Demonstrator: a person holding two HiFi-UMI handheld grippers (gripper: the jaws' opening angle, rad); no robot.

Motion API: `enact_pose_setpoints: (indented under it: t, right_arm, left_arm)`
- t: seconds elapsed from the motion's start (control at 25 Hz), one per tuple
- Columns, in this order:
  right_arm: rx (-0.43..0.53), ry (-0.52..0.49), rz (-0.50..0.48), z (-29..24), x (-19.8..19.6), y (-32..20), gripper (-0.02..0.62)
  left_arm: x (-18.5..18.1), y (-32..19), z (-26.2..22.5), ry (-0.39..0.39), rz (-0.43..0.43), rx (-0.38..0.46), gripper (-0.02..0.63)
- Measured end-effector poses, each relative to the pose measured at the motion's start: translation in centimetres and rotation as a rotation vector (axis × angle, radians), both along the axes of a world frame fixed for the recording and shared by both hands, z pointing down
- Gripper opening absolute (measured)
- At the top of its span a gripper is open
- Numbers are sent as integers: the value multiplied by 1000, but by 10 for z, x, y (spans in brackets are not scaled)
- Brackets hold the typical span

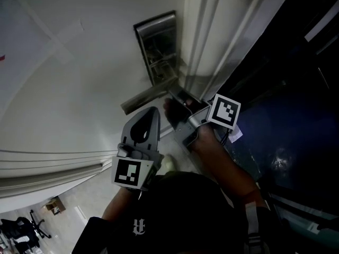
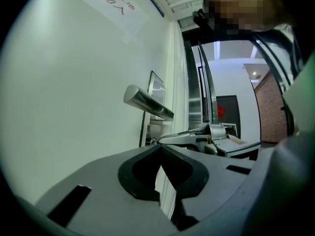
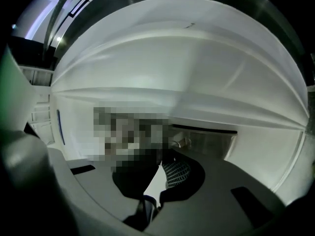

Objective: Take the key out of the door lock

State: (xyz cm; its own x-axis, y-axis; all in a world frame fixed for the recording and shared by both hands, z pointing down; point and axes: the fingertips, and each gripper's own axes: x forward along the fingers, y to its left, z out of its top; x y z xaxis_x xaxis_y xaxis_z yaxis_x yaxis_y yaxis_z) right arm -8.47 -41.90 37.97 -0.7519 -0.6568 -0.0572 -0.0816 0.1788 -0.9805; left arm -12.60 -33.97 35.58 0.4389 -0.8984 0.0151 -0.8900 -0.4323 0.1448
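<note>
Key (image 3: 179,142) was in the lock, showing as a small metal stub on the lock plate (image 3: 211,140); extraction had not been done.

Nearest the person, the left tool (image 2: 160,150) was held low. Its jaws were closed to a thin slit with nothing between them. Its tips were aimed at the door (image 1: 79,89) below the handle (image 1: 148,97) and stood apart from both. It took no part in the work.

Further forward, the right tool (image 3: 162,157) was under the handle, close against the lock plate. Its jaws were together or very nearly so. The stub lay just beyond and beside the tips and was not seen between them. Part of that view was masked, so contact could not be confirmed.

Judgement: the approach looked complete and the grasp was outstanding. What remained was to part the right jaws, close them on the key head, turn it to the release position if required, and draw it straight out of the lock.
</note>
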Motion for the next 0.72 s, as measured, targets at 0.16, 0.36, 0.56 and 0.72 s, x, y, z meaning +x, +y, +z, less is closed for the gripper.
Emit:
enact_pose_setpoints:
  t: [0.16, 0.36, 0.56, 0.72]
  right_arm:
    - [-18, -4, 6, 1, 0, 1, 23]
    - [-49, -35, 12, 1, 1, 2, 23]
    - [-86, -89, 3, 2, 8, 14, 21]
    - [-80, -69, -6, 4, 9, 16, 20]
  left_arm:
    - [2, 3, -2, -1, -1, 3, 8]
    - [0, 7, -4, -2, -16, 4, 8]
    - [0, 7, -4, -1, -22, 5, 8]
    - [8, 8, -5, -1, -11, 13, 8]
